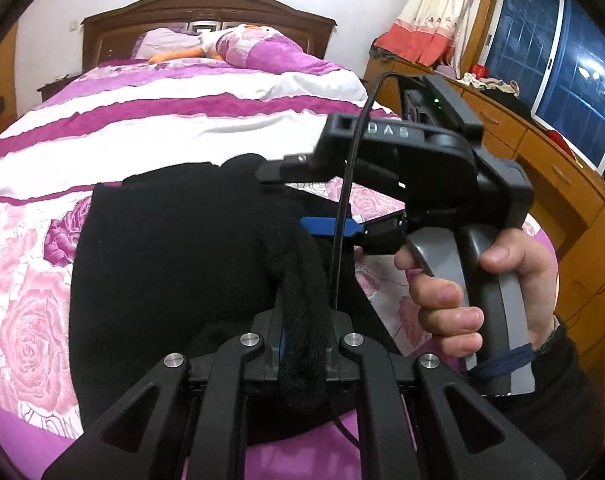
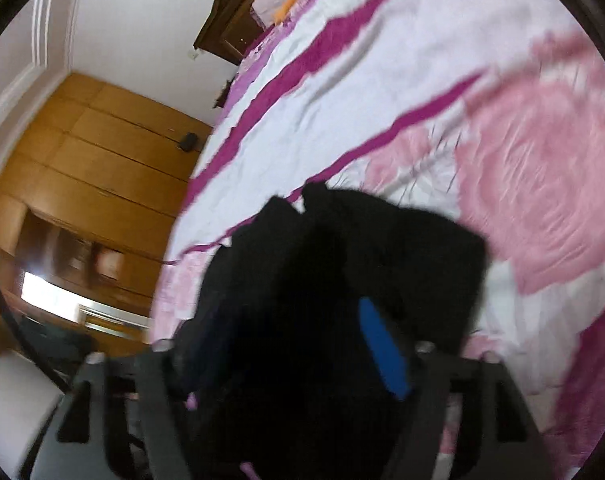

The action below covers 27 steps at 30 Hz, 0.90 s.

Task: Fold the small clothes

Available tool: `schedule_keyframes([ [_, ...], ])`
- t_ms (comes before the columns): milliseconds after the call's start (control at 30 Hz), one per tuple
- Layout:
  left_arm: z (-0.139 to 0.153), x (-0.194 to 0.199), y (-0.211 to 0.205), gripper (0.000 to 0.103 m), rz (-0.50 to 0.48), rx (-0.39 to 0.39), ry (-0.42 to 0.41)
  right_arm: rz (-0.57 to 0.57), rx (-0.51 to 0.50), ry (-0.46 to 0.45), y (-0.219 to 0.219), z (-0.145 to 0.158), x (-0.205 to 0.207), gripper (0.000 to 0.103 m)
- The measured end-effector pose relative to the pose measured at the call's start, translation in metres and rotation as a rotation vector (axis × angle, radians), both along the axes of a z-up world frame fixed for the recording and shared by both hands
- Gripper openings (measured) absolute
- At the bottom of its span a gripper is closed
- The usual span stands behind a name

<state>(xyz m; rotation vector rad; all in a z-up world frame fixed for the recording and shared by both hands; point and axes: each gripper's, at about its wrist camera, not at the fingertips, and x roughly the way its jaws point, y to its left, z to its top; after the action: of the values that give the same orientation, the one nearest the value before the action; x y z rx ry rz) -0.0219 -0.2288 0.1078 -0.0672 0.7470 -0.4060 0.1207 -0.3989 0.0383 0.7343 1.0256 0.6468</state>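
Observation:
A small black garment (image 1: 174,256) lies on the pink rose bedspread (image 1: 30,304). My left gripper (image 1: 302,344) is shut on a fuzzy black edge of it, which drapes between the fingers. My right gripper (image 1: 342,230) shows in the left wrist view, held by a hand (image 1: 462,292), its blue-padded tips shut on the garment's right side. In the blurred right wrist view the black garment (image 2: 342,280) hangs bunched over the right gripper (image 2: 334,344), hiding the tips; one blue pad (image 2: 382,348) shows.
The bed runs back to a dark wooden headboard (image 1: 206,12) with pillows and a plush toy (image 1: 238,40). A wooden cabinet (image 1: 542,168) and a window stand at the right. A wooden wardrobe (image 2: 86,168) stands left of the bed.

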Motion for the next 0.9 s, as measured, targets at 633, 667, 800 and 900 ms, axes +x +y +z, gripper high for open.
schedule_keyframes([
  [633,0.003,-0.012,-0.007,0.004,-0.008,0.028,-0.052,-0.028,0.050,-0.018,0.022,-0.006,0.006,0.010],
  [667,0.004,-0.011,-0.006,0.004,-0.006,0.023,-0.051,-0.034,0.044,-0.002,0.021,-0.009,0.006,0.013],
  [800,0.005,-0.007,-0.004,0.004,0.001,0.007,-0.048,-0.042,0.075,0.102,0.017,-0.025,0.011,0.045],
  [900,0.002,-0.006,-0.006,0.004,-0.003,0.019,-0.050,-0.050,0.082,0.114,0.017,-0.026,0.010,0.045],
])
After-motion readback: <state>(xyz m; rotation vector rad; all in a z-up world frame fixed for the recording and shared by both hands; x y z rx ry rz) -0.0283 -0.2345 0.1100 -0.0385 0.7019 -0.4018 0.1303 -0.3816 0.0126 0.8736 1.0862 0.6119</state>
